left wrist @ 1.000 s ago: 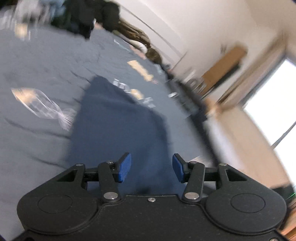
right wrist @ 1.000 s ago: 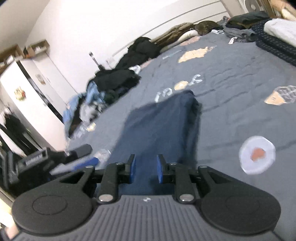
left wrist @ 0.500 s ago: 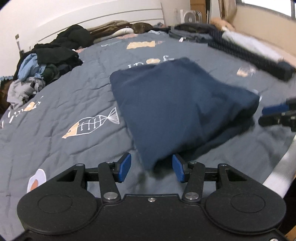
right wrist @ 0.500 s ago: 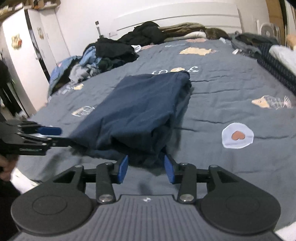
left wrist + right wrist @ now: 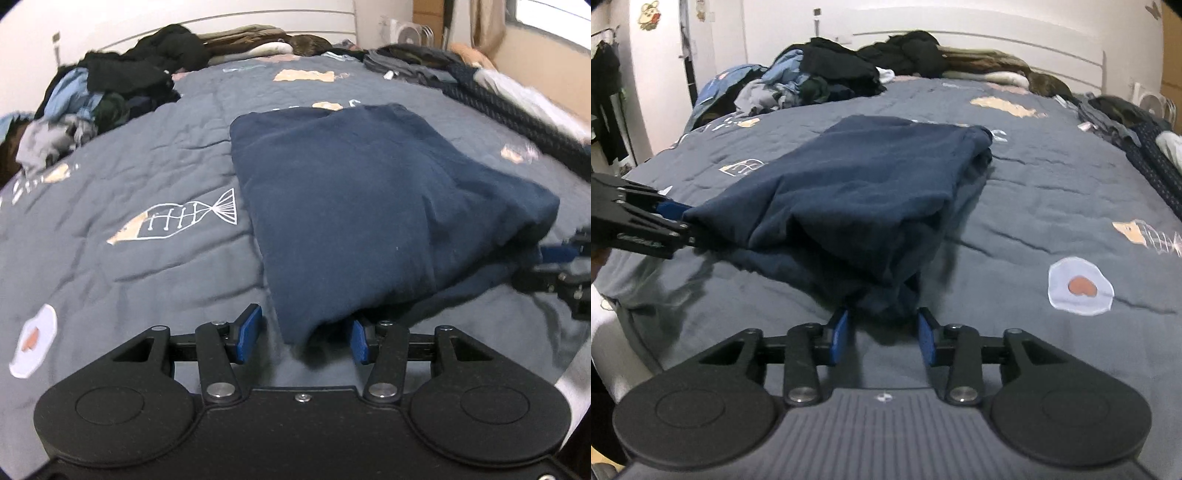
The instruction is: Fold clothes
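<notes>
A: Garment where?
B: Navy garment (image 5: 354,206) folded, lying mid-bed on my grey quilt (image 5: 122,273), near edge bunched up.
A: Left gripper?
B: My left gripper (image 5: 302,334) spread wide, near left corner of the cloth between the pads, nothing pinched.
A: Right?
B: My right gripper (image 5: 882,334) also spread, bunched right corner just ahead of the fingertips. Clothes pile (image 5: 827,83) by the headboard.

A navy folded garment (image 5: 354,206) of soft, matt knit cloth is lying on a grey quilted bedspread (image 5: 147,177), stitched and lightly wrinkled. The left gripper (image 5: 303,334) is showing matt black plastic, blue pads (image 5: 248,332), shiny metal rivets.
</notes>
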`<state>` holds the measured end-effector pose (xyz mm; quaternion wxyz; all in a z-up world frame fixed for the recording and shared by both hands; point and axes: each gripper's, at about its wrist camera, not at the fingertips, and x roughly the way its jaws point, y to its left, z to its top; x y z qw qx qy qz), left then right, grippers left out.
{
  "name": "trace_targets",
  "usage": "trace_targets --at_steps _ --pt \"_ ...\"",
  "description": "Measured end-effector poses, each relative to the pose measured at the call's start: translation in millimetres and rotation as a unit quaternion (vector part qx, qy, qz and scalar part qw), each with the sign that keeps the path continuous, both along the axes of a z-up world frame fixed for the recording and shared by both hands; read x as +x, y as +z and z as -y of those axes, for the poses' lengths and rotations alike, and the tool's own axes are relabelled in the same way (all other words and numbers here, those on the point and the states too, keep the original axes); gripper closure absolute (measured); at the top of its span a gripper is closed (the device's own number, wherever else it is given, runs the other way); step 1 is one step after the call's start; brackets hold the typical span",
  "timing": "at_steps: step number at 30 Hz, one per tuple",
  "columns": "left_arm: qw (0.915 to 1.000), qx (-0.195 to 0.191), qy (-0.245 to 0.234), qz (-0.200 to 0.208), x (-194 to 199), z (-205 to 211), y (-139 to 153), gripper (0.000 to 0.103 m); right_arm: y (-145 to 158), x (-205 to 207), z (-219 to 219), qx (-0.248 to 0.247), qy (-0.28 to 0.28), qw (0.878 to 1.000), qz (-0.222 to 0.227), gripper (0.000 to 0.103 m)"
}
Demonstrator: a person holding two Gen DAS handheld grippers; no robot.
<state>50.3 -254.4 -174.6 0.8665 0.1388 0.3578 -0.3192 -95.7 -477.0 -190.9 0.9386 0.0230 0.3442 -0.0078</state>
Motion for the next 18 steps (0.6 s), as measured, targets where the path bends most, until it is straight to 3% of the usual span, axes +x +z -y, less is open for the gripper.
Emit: trace_targets --at_steps 1,2,6,11,14,18 --pt "0.9999 -0.011 0.003 -0.007 2 -2 1 0.061 1 0 -1 -0.004 0.007 1.0 0.002 0.08" --pt "0.9996 -0.022 0.006 -0.015 4 -4 2 0.076 2 -1 -2 -0.013 0.013 1.0 0.005 0.096" --pt "0.9985 -0.041 0.007 -0.035 9 -10 9 0.091 12 -11 -9 -0.091 0.038 0.994 0.04 0.099" --pt "0.9993 -0.014 -0.013 -0.033 5 -10 16 0.093 23 -21 -16 -0.168 0.058 0.982 0.067 0.099" --pt "0.9992 0.002 -0.026 -0.032 3 -10 20 0.088 20 -18 -11 -0.152 0.061 0.986 0.035 0.099" --pt "0.9978 0.053 -0.035 -0.019 -3 -4 12 0.079 11 -11 -2 -0.106 0.047 0.993 -0.028 0.098"
